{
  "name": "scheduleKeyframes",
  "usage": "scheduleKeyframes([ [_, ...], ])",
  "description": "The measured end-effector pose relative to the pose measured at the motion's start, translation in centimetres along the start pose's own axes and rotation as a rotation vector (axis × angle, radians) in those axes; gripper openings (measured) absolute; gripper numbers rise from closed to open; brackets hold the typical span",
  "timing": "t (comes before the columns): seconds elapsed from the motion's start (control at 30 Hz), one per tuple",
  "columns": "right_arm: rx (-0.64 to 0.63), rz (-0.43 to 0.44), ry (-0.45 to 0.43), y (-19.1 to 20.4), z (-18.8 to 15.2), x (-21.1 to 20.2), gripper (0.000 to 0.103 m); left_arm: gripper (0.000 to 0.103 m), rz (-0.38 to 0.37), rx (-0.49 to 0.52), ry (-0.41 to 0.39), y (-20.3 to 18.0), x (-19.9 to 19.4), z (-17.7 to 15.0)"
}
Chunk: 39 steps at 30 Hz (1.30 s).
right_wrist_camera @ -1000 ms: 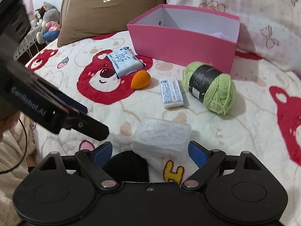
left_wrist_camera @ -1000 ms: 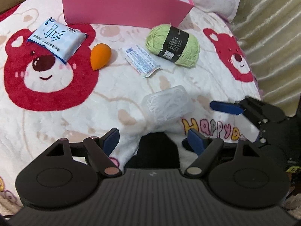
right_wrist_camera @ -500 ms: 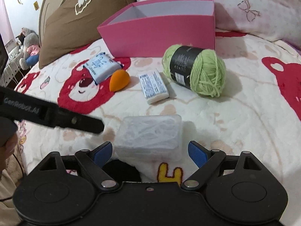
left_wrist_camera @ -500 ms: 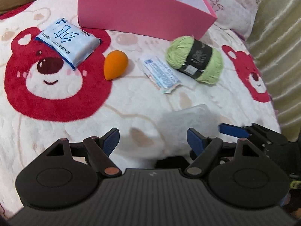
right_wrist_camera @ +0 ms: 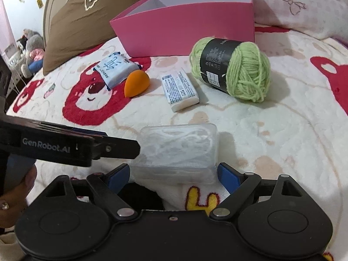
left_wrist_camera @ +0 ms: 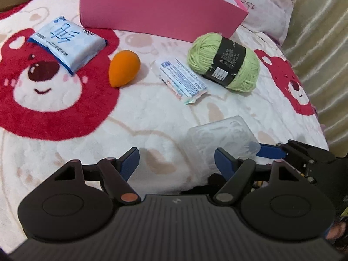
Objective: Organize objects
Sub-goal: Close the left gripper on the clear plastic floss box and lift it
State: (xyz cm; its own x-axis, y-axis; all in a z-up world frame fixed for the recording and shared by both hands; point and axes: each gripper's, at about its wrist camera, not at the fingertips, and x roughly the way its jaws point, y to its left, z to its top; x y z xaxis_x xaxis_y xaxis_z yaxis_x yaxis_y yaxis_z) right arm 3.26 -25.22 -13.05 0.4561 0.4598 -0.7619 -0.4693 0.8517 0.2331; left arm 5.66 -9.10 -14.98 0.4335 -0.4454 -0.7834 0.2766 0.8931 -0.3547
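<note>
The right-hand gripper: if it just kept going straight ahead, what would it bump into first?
Most likely the clear plastic box. It sits right ahead of the open right gripper, between its blue fingertips or nearly so. Beyond it lie the white packet and the pink box.

pink box [left_wrist_camera: 161, 10], green yarn [left_wrist_camera: 224, 62], orange sponge [left_wrist_camera: 124, 68] — red-bear blanket [left_wrist_camera: 54, 113]

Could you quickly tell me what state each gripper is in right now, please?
Left gripper: open, holding nothing.
Right gripper: open, straddling the clear plastic box, not clamped.

Clear plastic box [right_wrist_camera: 177, 150] lying flat on blanket, pink box [right_wrist_camera: 187, 30] open
</note>
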Motion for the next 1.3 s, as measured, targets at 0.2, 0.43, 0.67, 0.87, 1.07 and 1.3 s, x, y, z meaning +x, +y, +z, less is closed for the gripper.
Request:
scheduleKeyframes([
  [0.2,-0.021,-0.01,0.001,0.3,-0.1,0.3,0.092,0.061,-0.053,-0.014,0.003,-0.2,0.5,0.2],
  [0.43,-0.045,-0.018,0.002,0.6,-0.2,0.7,0.094,0.049,-0.139,-0.042,0.021,-0.2,0.9,0.0],
  [0.67,-0.06,-0.032,0.005,0.9,-0.2,1.5,0.095,0.052,-0.125,-0.084,0.014,0.7,1.6,0.3],
  [0.87,-0.077,-0.047,-0.001,1.3,0.0,1.9,0.095,0.045,-0.189,-0.126,0.041,1.0,1.8,0.1],
  [1.07,-0.088,-0.061,-0.01,1.8,0.0,2.0,0.095,0.044,-0.176,-0.116,0.026,0.9,1.5,-0.1],
  [1.3,-0.104,-0.087,-0.014,2.5,0.1,2.6,0.095,0.045,-0.136,-0.091,0.01,0.4,1.1,-0.3],
])
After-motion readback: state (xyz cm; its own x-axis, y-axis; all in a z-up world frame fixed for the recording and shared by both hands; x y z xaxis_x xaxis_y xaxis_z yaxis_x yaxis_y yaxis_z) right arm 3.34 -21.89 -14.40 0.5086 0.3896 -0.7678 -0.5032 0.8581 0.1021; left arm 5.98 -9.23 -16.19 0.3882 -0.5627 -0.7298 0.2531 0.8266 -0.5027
